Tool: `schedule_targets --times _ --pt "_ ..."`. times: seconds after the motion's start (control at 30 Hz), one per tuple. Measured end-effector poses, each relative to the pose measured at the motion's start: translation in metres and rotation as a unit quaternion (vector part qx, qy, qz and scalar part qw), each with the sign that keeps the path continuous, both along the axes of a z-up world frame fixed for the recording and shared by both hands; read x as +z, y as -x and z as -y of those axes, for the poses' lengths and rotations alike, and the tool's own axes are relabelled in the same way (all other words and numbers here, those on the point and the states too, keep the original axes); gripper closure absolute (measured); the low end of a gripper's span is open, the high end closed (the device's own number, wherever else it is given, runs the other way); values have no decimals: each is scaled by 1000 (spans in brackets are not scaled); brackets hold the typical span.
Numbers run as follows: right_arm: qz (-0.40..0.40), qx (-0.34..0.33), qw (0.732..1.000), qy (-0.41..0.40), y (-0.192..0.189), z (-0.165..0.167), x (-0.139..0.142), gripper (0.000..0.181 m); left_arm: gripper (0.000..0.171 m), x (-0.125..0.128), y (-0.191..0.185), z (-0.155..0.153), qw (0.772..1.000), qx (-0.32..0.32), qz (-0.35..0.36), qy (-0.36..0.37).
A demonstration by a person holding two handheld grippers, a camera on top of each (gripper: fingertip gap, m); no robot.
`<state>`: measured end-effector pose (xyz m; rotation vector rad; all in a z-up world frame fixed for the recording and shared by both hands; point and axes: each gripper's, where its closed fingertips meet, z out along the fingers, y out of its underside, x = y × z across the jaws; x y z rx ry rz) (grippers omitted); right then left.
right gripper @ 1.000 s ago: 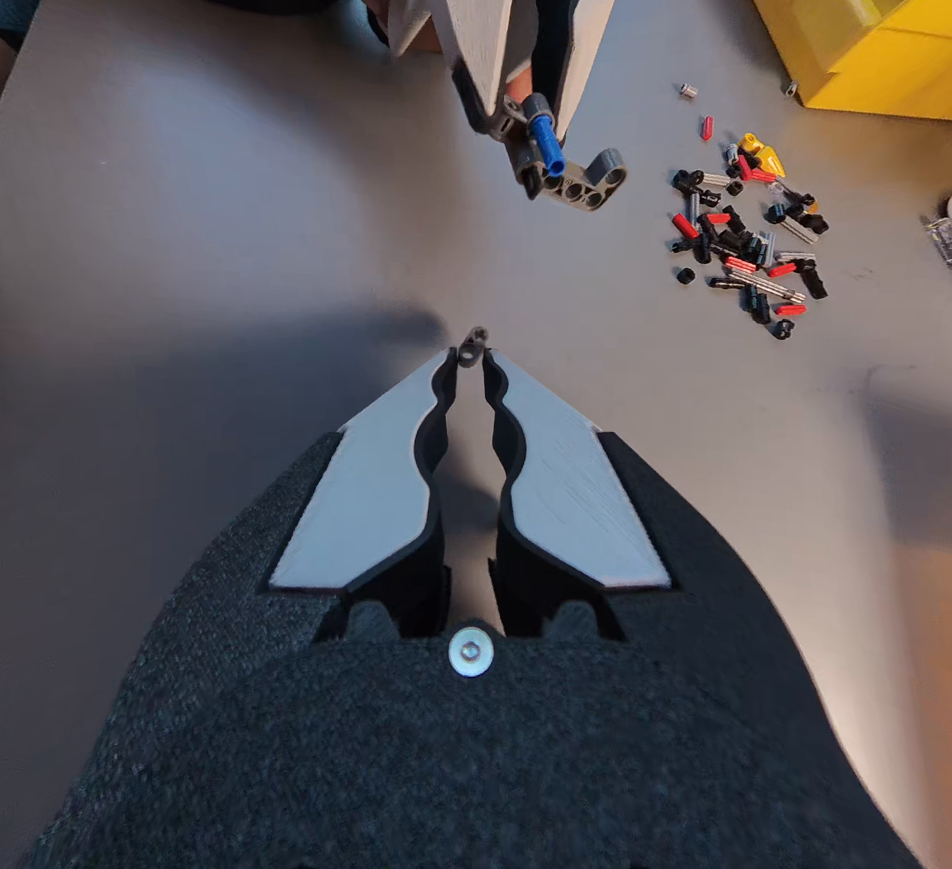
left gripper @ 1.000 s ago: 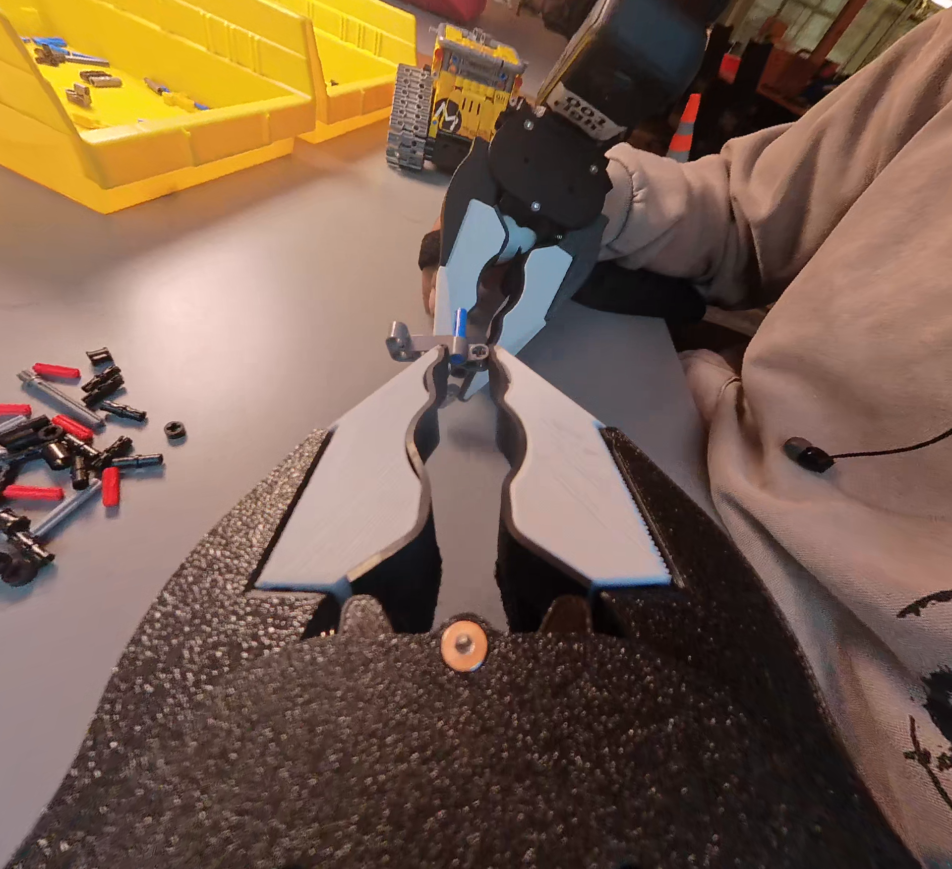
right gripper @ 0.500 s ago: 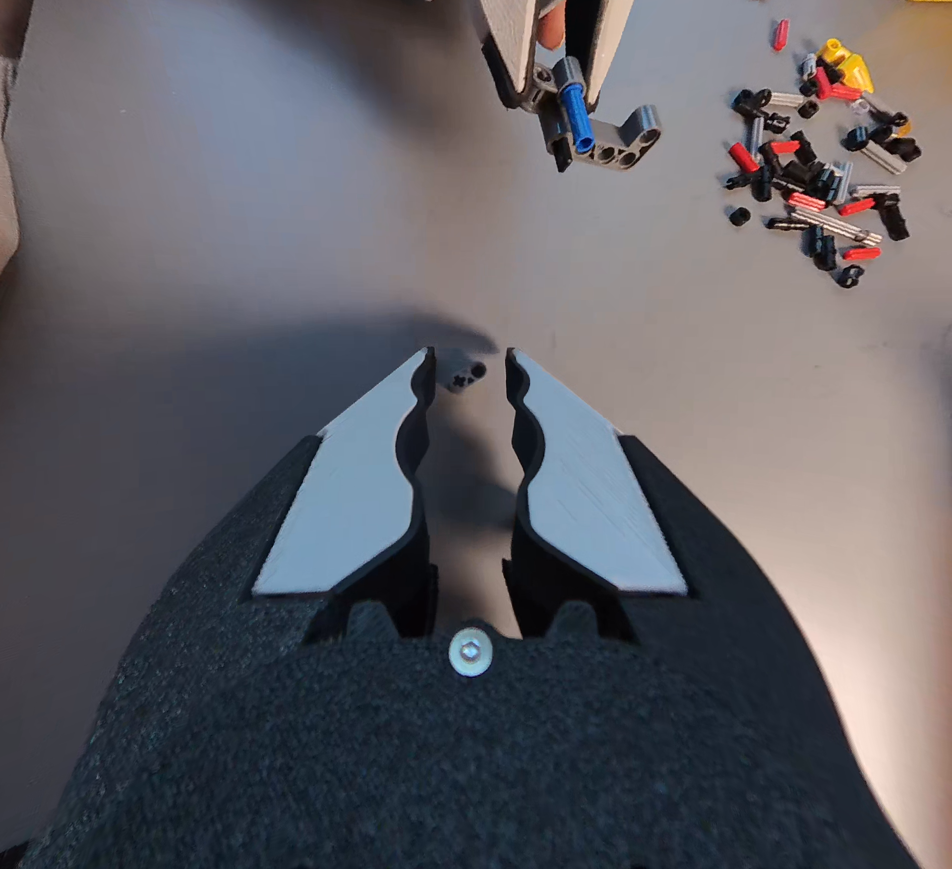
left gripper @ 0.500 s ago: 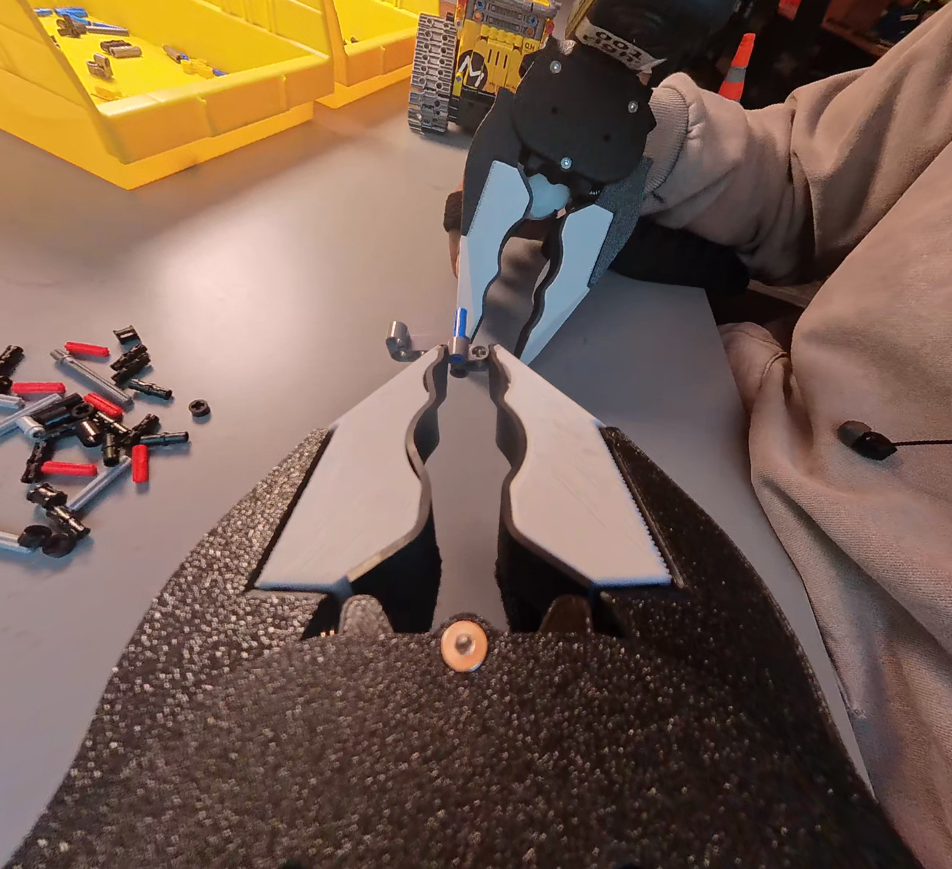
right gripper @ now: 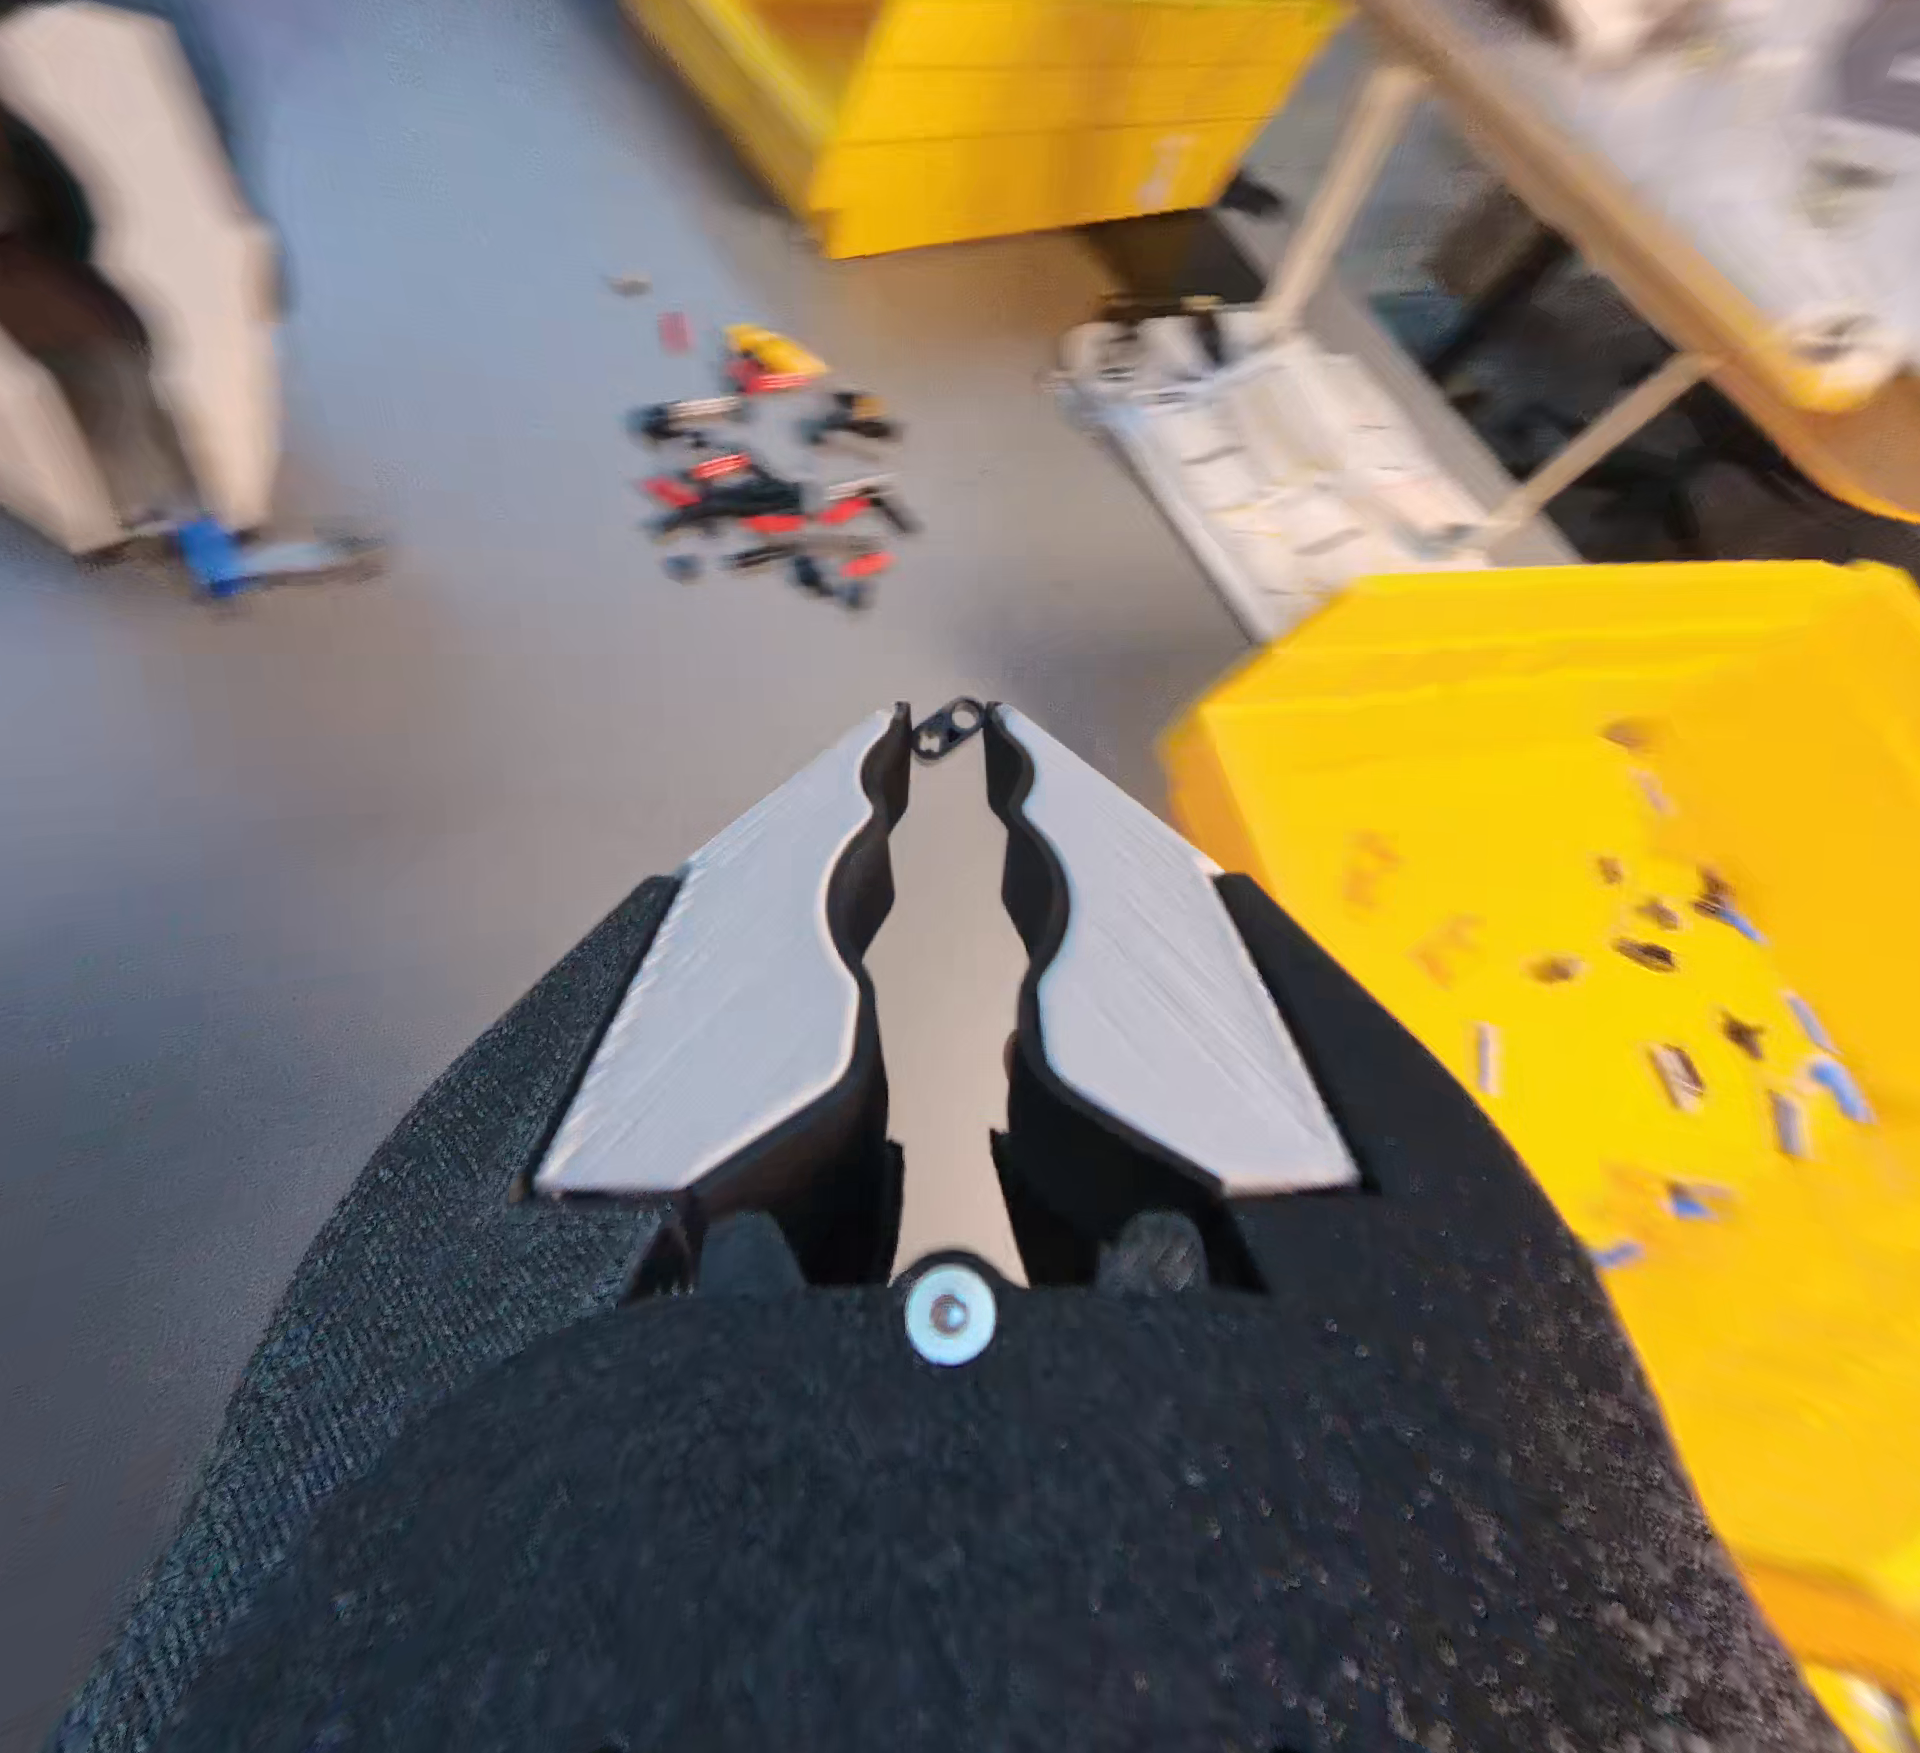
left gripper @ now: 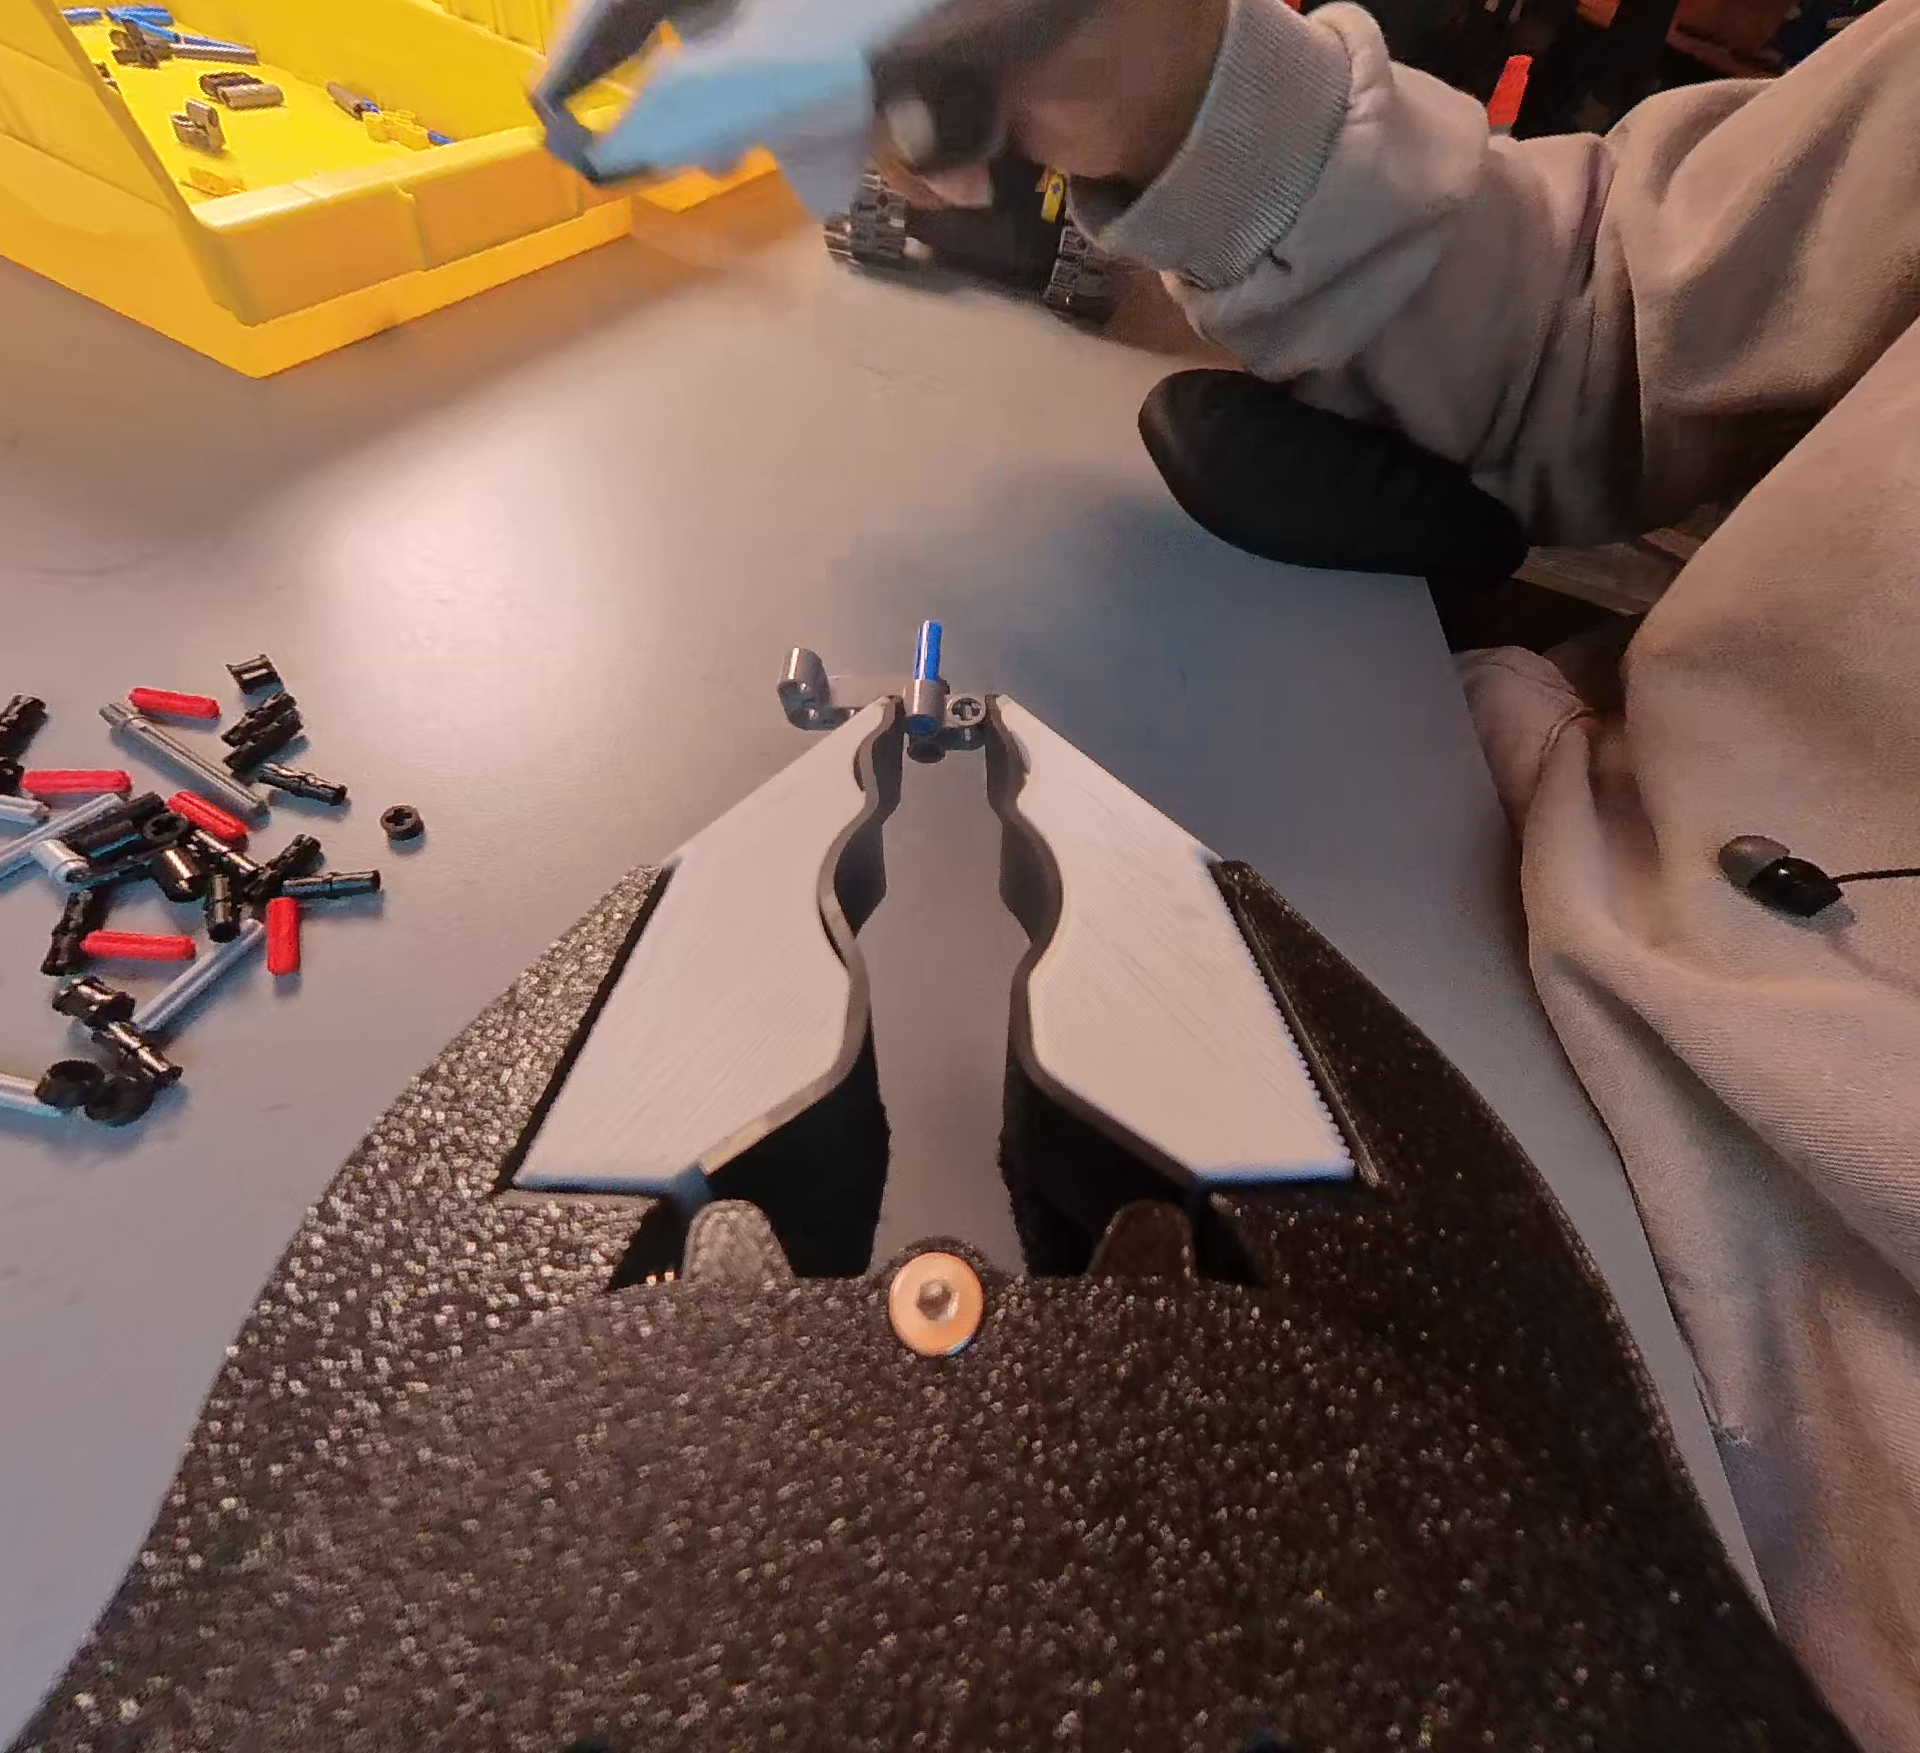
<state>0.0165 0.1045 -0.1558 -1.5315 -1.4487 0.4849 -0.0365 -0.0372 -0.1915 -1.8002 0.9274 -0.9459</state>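
Observation:
My left gripper (left gripper: 940, 716) is shut on a small grey beam assembly (left gripper: 810, 701) with a blue pin (left gripper: 928, 649) standing up from it, held just over the grey table (left gripper: 623, 508). My right gripper (right gripper: 948, 729) is shut on a small dark grey connector (right gripper: 951, 727) and is raised above the table beside a yellow bin (right gripper: 1351, 664). It also shows blurred in the left wrist view (left gripper: 582, 140), high up in front of the bins. The left gripper (right gripper: 156, 519) with the blue pin (right gripper: 213, 555) shows blurred at the left of the right wrist view.
A pile of small black, red and grey parts (left gripper: 166, 862) lies on the table to the left, also in the right wrist view (right gripper: 769, 477). Yellow bins (left gripper: 312, 238) hold loose parts. A toy tracked vehicle (left gripper: 883, 223) stands behind the person's sleeve (left gripper: 1455, 249). A white tray-like object (right gripper: 1278, 467) lies at the table edge. The grippers' ends are close to 15 centimetres from one another.
The right gripper opened over the connector on the table, shut on it again, then lifted and swung away toward the yellow bins. The left gripper kept hold of its assembly.

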Motion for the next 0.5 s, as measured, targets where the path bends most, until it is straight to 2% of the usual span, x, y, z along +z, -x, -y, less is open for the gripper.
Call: schedule_targets --times 0.07,0.13,0.2,0.27,0.33,0.4,0.43,0.5 --pt "-7 -106 994 -26 -19 -70 16 170 157 0 -1 0 1000 -1 0 -1" --pt "21 -192 981 -30 -39 -129 8 169 156 0 -1 0 1000 0 -2 -4" --pt "49 -248 967 -16 -52 -166 -11 168 156 1 0 1 1000 3 1 -7" --pt "47 -281 958 -25 -58 -184 -18 164 157 3 1 2 1000 6 8 -10" --pt "14 -279 959 -40 -53 -182 -10 161 157 7 4 3 1000 10 19 -13" --pt "-21 -234 971 -50 -39 -163 6 156 157 10 5 2 999 9 32 -13" --pt "-42 -190 980 -44 -28 -145 16 156 157 13 4 3 999 5 40 -12" --pt "-86 -48 995 25 2 -80 26 156 157 20 2 6 998 -8 62 -13"
